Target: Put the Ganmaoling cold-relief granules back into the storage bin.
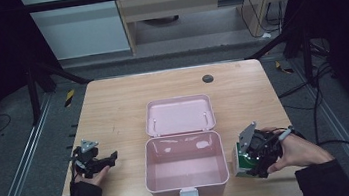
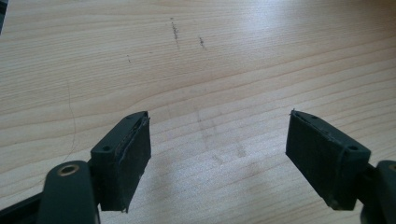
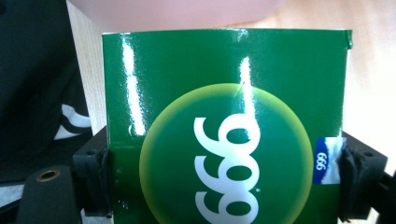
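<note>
Green box (image 3: 224,130) in right tool (image 1: 255,156), tilted beside pink case (image 1: 185,164)

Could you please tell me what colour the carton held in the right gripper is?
Glossy green carton with white numerals, best in the right gripper view.

High view dim overall, room edges near black, tabletop (image 1: 113,110) evenly lit from above, soft short shadows, slightly soft focus. Left gripper view bright, washed-out glare on wood at upper right, jaws sharp. Right gripper view: white glare streaks on glossy green box (image 3: 224,121), background blurred.
</note>
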